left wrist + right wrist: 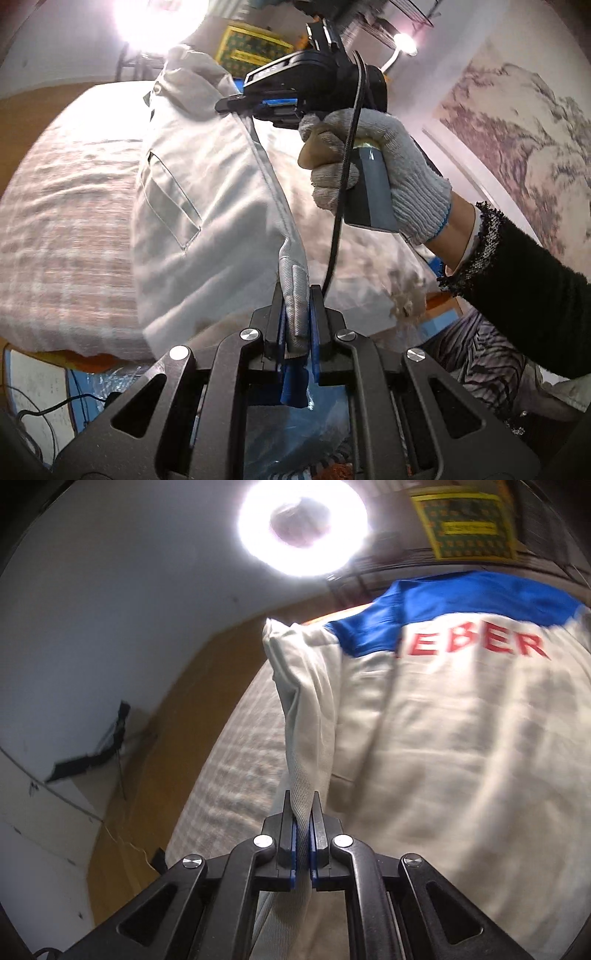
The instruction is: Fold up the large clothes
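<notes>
At the bottom centre of the left wrist view, the left gripper [297, 314] is clamped on a doubled edge of the pale jacket [207, 192], which runs up and left from it across the bed [70, 206]. In the upper middle of that frame a gloved hand [373, 173] carries the right gripper [236, 105], touching the jacket's far end.

At the bottom centre of the right wrist view, the right gripper [302, 823] is closed on a bunched strip of the same jacket [454, 746], whose blue yoke and red lettering fill the upper right.

The step looks like carrying a pinched side over to make a fold. To do it well, keep both grips firm, move both ends together, hold the edge taut, and lay it flat before releasing.
</notes>
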`<action>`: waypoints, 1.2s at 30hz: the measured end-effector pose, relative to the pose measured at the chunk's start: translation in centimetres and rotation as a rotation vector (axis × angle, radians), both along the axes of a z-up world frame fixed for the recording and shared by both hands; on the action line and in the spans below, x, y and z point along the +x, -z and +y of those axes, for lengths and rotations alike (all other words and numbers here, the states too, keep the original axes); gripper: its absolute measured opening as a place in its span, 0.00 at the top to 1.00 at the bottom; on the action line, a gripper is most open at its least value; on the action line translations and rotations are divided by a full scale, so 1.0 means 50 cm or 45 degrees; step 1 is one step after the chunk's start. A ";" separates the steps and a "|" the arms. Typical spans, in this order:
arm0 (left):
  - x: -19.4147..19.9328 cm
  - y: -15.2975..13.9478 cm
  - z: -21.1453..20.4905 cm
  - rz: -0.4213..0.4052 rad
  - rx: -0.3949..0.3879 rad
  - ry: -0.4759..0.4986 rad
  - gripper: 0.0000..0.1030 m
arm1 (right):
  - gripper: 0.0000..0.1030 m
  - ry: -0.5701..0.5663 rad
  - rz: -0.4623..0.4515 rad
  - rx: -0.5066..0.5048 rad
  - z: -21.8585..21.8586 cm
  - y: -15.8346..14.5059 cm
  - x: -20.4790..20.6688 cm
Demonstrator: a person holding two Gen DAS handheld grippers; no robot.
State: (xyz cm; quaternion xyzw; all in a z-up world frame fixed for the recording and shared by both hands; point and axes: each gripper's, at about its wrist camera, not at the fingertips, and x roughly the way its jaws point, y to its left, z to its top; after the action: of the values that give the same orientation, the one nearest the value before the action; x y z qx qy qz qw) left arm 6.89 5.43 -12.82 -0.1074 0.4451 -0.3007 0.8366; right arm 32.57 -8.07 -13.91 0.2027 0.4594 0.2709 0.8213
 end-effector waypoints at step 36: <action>-0.059 -0.024 0.080 0.014 0.114 0.004 0.88 | 0.66 -0.050 -0.036 -0.023 -0.183 -0.059 -0.238</action>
State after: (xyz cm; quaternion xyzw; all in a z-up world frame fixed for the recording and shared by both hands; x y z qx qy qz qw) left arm 3.92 9.43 -11.61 -0.0709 0.4628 -0.2811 0.8377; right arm 20.65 -17.21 -10.96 0.1824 0.4540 0.2858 0.8240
